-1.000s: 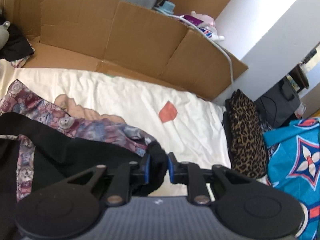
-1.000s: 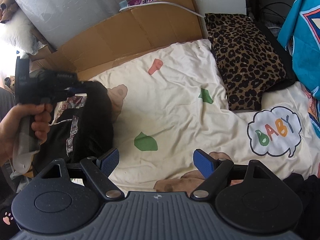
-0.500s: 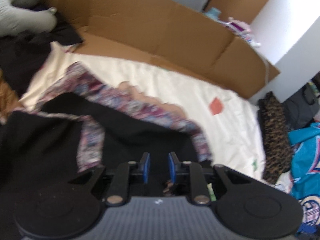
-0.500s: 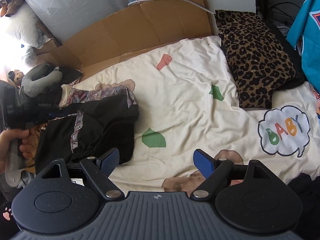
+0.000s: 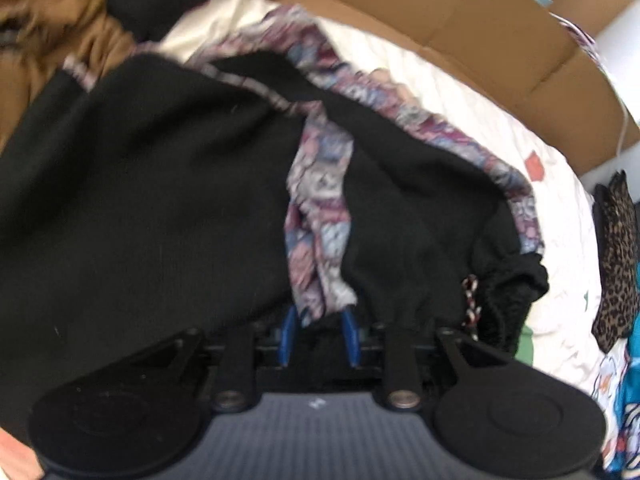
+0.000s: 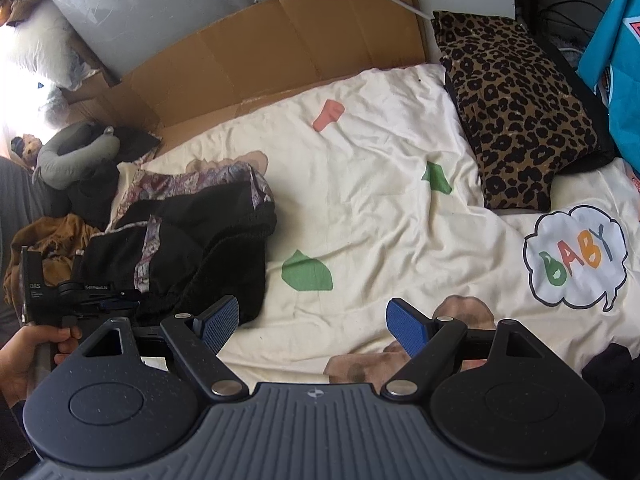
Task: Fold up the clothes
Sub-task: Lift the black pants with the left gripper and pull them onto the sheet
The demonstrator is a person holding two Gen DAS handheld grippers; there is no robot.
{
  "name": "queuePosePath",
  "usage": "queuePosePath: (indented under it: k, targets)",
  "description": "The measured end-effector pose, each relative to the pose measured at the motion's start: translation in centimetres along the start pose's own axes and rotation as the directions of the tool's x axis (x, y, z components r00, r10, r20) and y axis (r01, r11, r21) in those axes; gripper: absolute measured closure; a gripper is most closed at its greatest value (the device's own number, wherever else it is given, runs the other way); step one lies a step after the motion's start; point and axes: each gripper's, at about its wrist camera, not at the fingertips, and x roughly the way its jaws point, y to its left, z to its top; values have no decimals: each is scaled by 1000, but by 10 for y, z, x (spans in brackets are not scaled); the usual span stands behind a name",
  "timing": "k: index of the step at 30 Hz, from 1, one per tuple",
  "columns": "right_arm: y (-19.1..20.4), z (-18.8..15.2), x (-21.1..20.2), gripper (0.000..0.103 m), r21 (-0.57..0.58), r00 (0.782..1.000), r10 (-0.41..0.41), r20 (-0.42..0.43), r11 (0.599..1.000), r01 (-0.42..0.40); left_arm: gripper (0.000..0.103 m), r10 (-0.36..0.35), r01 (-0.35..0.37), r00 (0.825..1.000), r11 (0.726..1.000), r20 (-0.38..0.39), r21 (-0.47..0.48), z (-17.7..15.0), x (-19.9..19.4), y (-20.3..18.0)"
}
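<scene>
The black garment [image 6: 188, 248] with its patterned trim [image 5: 320, 216] now lies heaped at the left edge of the cream bedsheet [image 6: 380, 208], where a second ago it hung lifted in the air, so the carry looks done and spreading is likely next. The left gripper [image 5: 319, 334] (its view is blurred) seems still nipped on cloth, fingers narrowly parted around the trim. The right gripper [image 6: 313, 325] hovers wide open and empty over bare sheet, near the garment's edge.
</scene>
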Motion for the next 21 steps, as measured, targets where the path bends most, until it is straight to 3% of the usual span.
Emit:
queuePosePath:
  k: [4,9,12,17,19,20,21]
  targets:
    - [-1,-2,2,18,-5,1000,-15,-7,1000,15,75,-69,68,998,990,-1,-126,-7,8,12]
    - [0,-4,5,18,-7,1000,-27,-14,1000,27,75,-75,73,997,988,-10,-137,-11,14,10]
    - [2,-6,7,18,-9,999,-24,-23,1000,24,61,-53,50,998,990,-21,-129,-12,17,11]
    - [6,-7,9,18,-18,999,-21,-32,1000,20,60,-53,48,998,989,-32,-139,-20,22,13]
    - [6,-8,8,18,-20,999,-20,-31,1000,19,71,-57,51,998,989,-34,-141,-25,23,12]
    - [5,-8,8,18,-19,999,-18,-30,1000,18,82,-64,58,997,988,-34,-145,-26,22,11]
    - [4,-9,8,18,-18,999,-18,-31,1000,17,83,-71,66,997,987,-33,-149,-28,22,10]
